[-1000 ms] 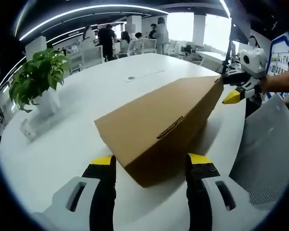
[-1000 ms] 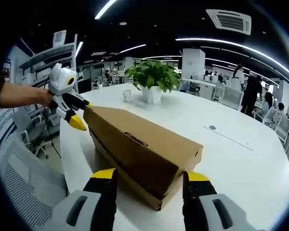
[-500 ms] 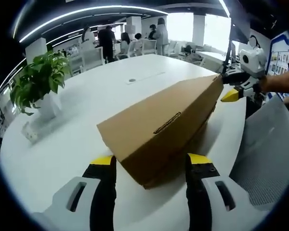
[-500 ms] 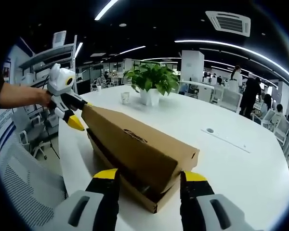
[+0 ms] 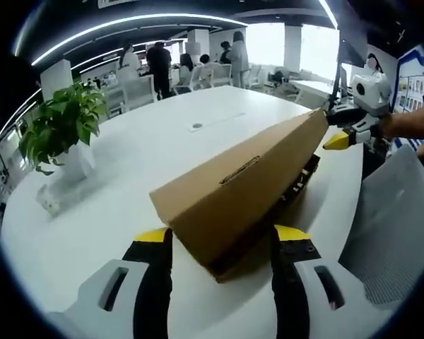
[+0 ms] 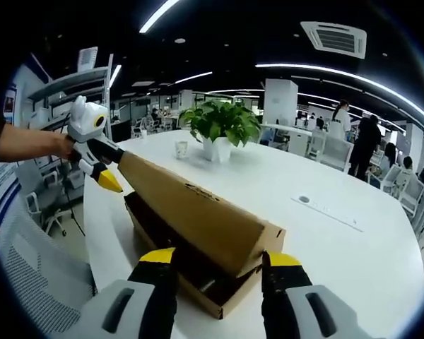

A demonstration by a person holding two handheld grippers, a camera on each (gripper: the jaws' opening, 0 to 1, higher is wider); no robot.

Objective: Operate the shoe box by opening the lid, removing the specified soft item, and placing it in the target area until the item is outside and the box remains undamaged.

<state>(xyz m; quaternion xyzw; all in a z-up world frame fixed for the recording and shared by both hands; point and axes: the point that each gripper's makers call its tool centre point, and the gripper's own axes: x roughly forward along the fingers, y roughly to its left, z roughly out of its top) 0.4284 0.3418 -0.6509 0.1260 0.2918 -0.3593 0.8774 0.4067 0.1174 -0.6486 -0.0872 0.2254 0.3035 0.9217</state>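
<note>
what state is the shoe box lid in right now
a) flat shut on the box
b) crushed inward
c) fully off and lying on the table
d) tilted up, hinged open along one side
d: the lid slopes up off the shoe box with a dark gap beneath it, and the left tool is at its far end while the right tool is at the near end.

Shoe box (image 5: 247,191) lid tilted up on the white table (image 5: 127,162); right claw (image 5: 337,128) at its far corner
</note>
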